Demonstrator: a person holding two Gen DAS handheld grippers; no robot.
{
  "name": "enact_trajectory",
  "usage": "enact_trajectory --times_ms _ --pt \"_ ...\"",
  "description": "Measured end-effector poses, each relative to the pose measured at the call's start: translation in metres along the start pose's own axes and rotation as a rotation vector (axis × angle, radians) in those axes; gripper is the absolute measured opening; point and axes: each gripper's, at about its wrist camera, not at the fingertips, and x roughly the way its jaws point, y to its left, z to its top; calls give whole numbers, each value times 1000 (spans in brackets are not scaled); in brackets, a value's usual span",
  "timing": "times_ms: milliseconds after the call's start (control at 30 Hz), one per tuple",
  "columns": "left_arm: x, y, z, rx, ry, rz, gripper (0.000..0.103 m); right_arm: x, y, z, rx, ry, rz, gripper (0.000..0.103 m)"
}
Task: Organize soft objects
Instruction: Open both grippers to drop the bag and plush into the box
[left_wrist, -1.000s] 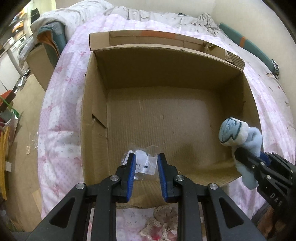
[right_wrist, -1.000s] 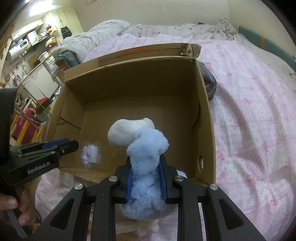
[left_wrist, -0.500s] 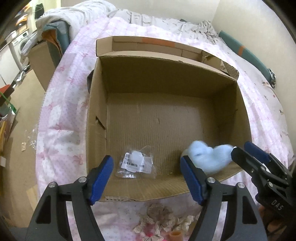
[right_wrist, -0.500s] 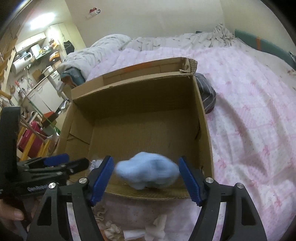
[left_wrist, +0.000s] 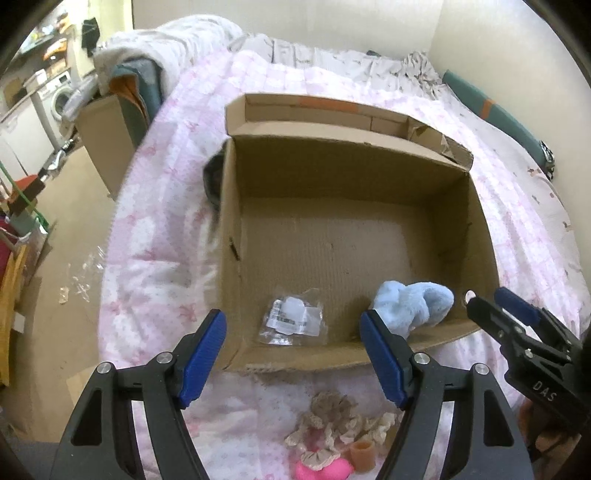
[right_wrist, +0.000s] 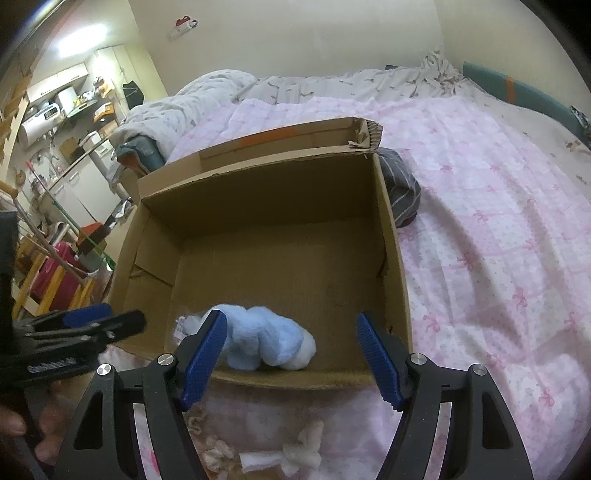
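"das" lettering on right claw (left_wrist: 498, 306)

Warm, dim indoor light; ceiling lamp (right_wrist: 79, 38) glares upper left; fisheye bends edges; dark corner vignette; slight blur.

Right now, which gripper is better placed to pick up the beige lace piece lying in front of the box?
Left. The lace piece lies just below and between the open left gripper, on the pink quilt. The right gripper, also open, sits further right.
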Motion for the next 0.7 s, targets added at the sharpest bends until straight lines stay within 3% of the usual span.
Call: enact_trajectory --times_ms 433,700 --pt "-30 18 -32 -8 -30 32 72 -27 -14 -24 70 15 -19 77" --pt "-31 30 -49 -44 15 62 72 -44 -9 -41 83 42 -5 77"
